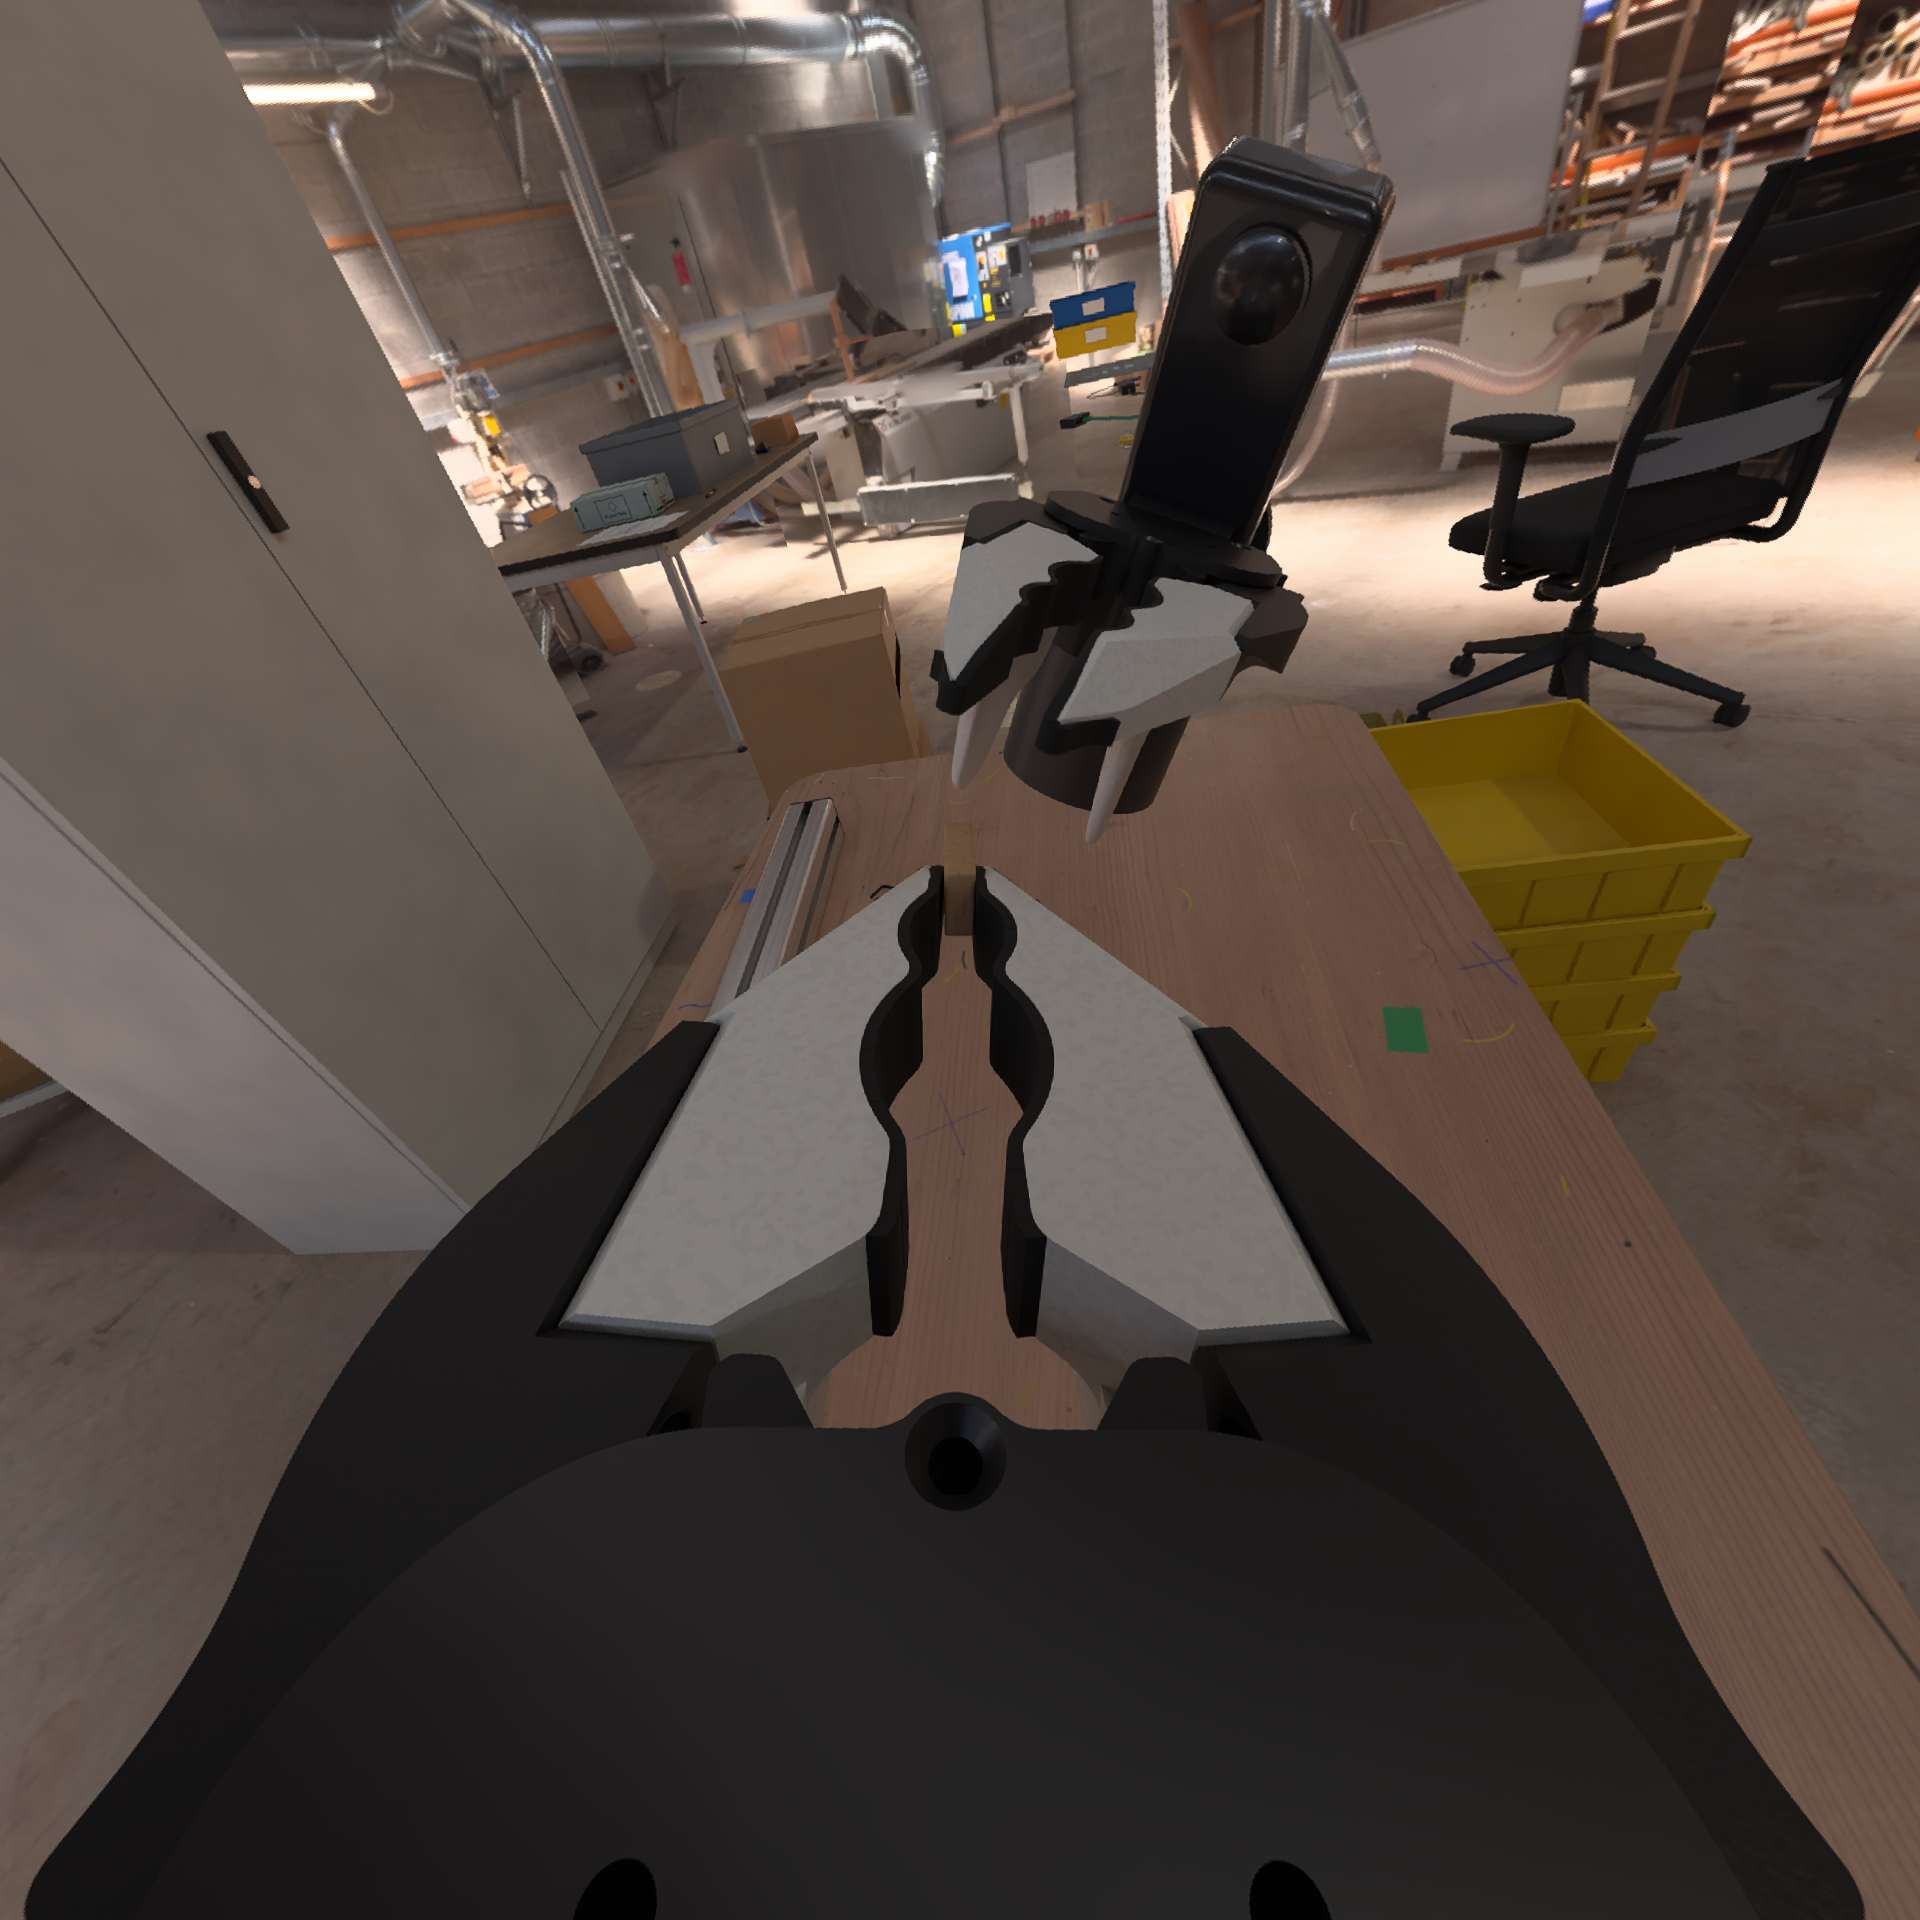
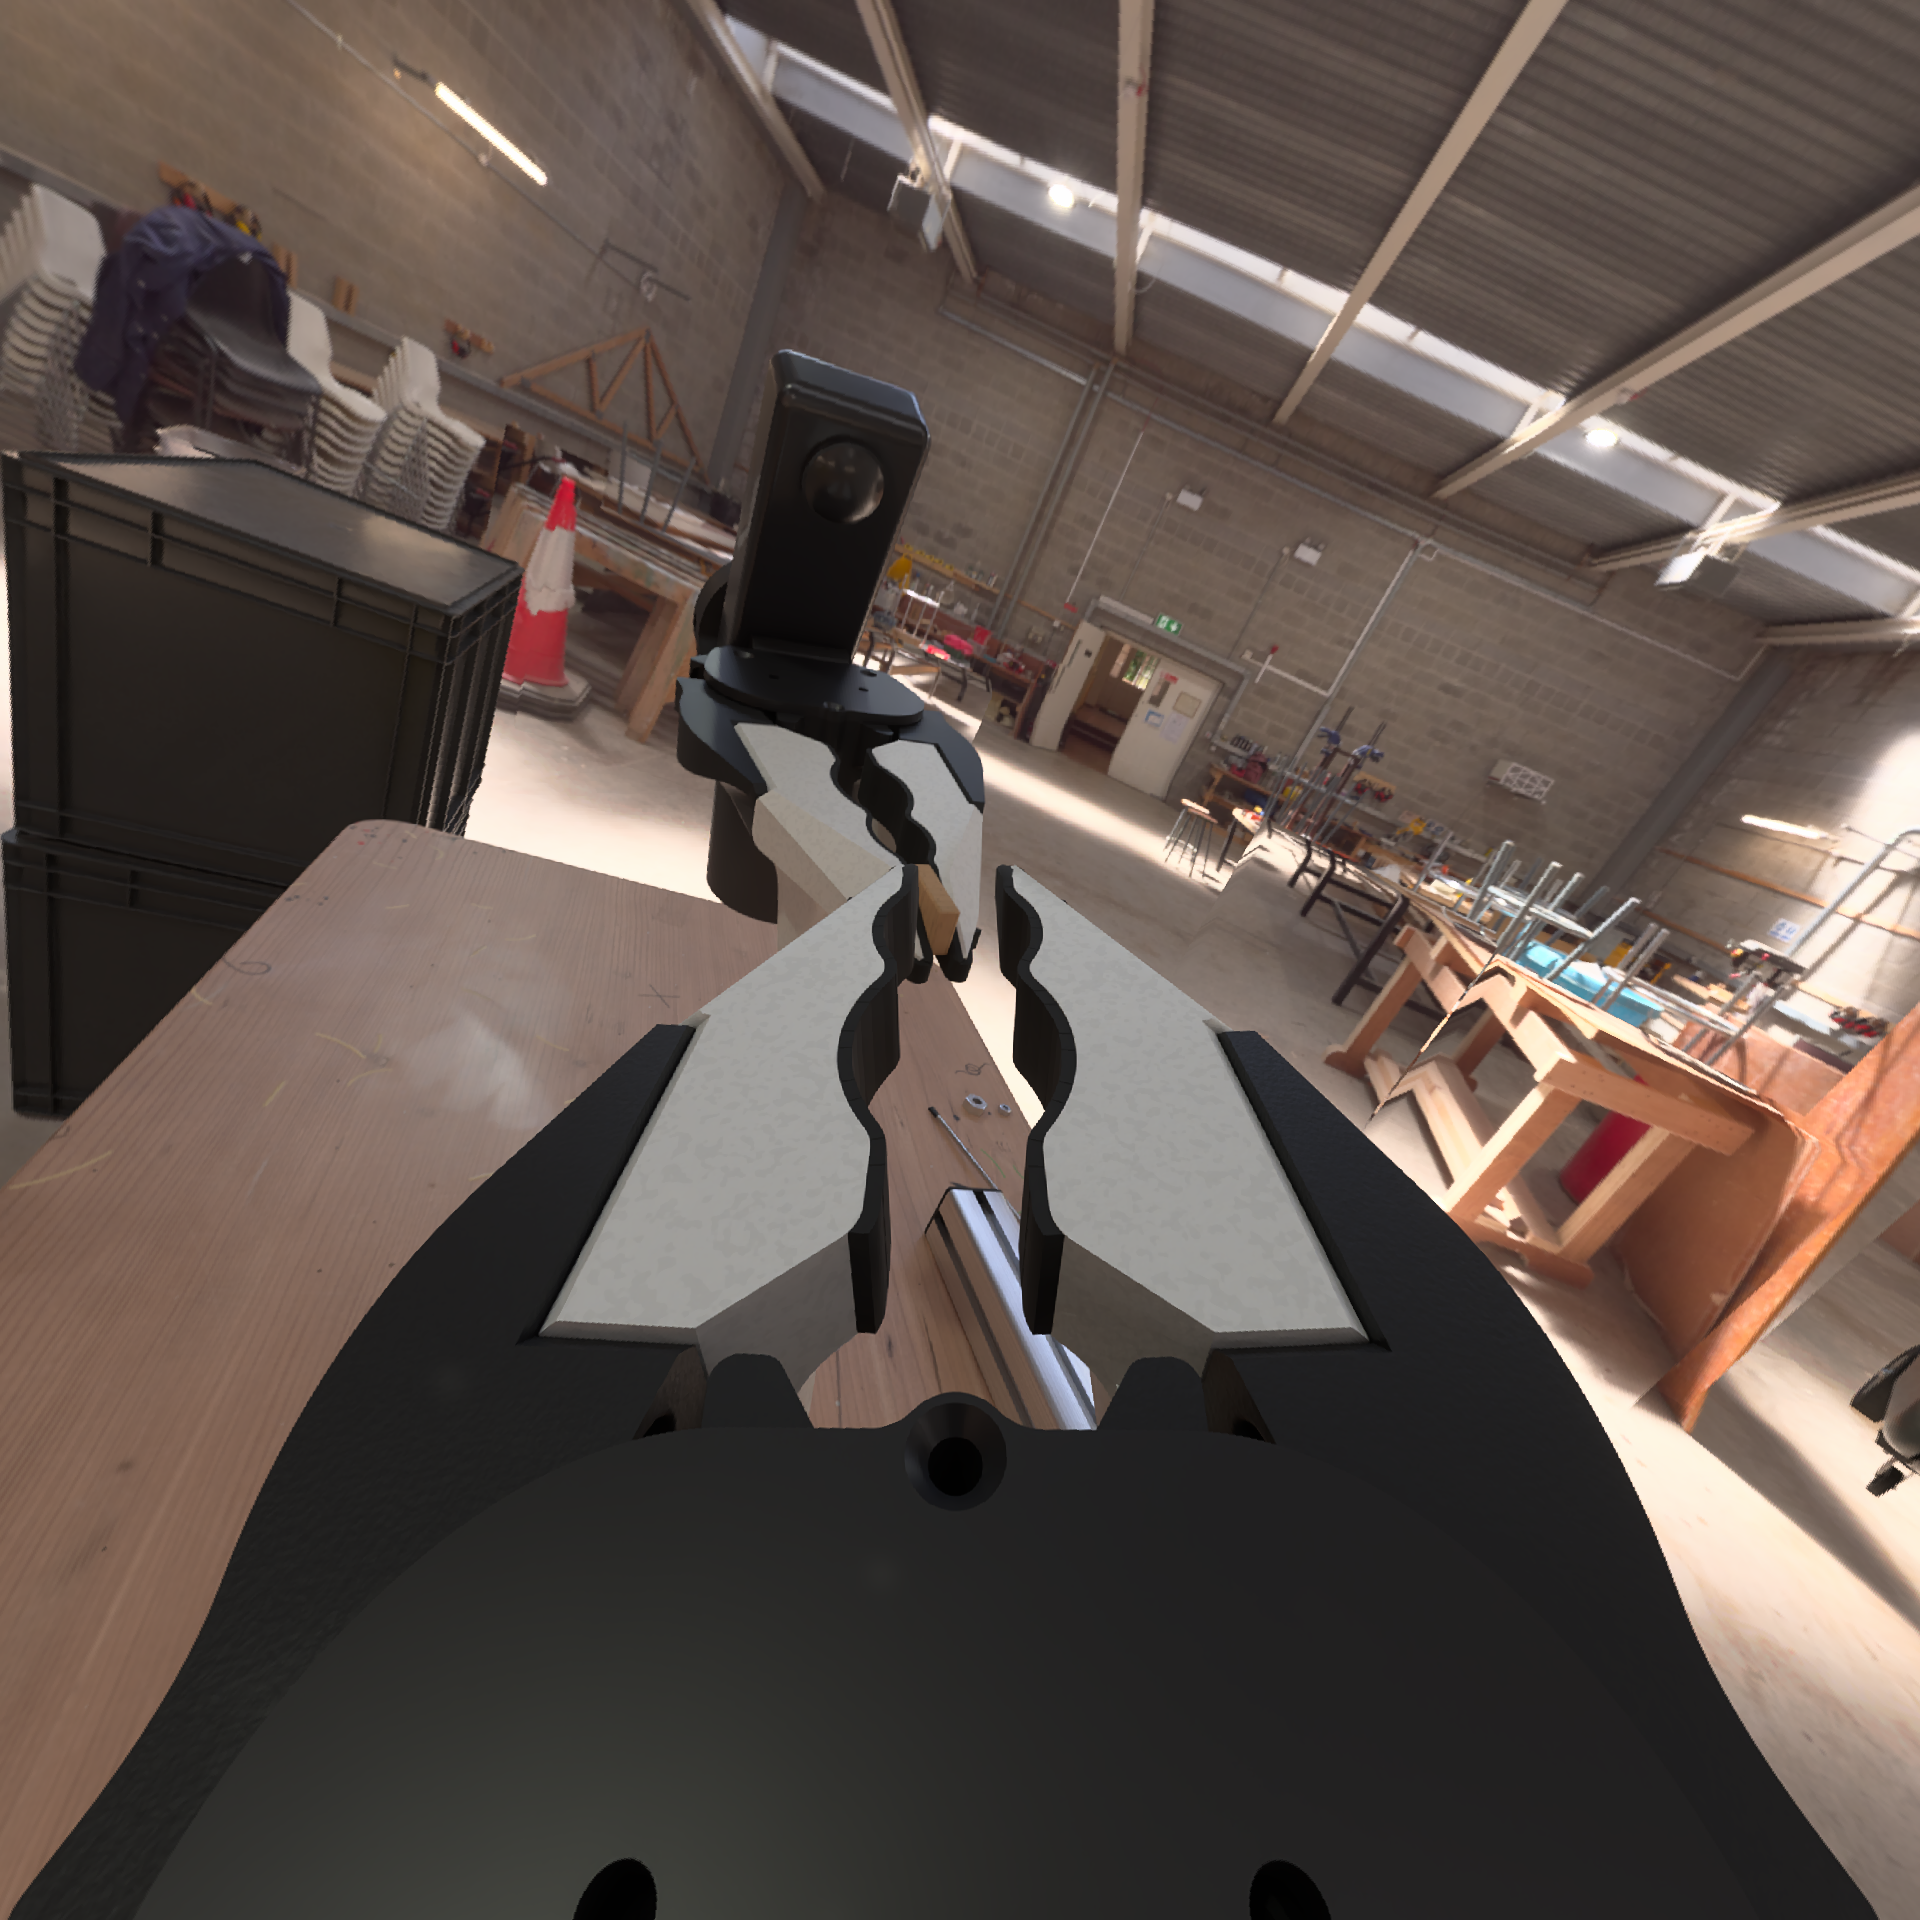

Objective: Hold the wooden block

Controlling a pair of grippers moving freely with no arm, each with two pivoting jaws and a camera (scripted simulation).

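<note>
While your left gripper (image 1: pixel 957 883) sits nearest the lens in its own view, note that its two white fingers have drawn in on the wooden block (image 1: pixel 958 878) at their very tips, one on each side face, so the piece is pinched rather than cradled deeper in the scalloped throat; judged from that, the tip grip is what lets the block stand clear of the table (image 1: pixel 1299 1039). Item: wooden block, small, pale tan, plain rectangular stick, upright between the tips, its top end showing above them and its lower end seemingly off the wood surface. Seen from the right wrist view, the same block (image 2: pixel 938 912) shows a lighter end grain and tilts slightly within the left gripper (image 2: pixel 940 935). Your right gripper (image 2: pixel 948 883) stands just beyond, fingers apart with nothing between them, hovering over the table's far end (image 1: pixel 1023 800), probably kept free as a spare. Farther out: an aluminium rail (image 1: pixel 795 883) along the table's left edge, a green patch (image 1: pixel 1405 1029), stacked yellow bins (image 1: pixel 1579 904), an office chair (image 1: pixel 1662 520).
</note>
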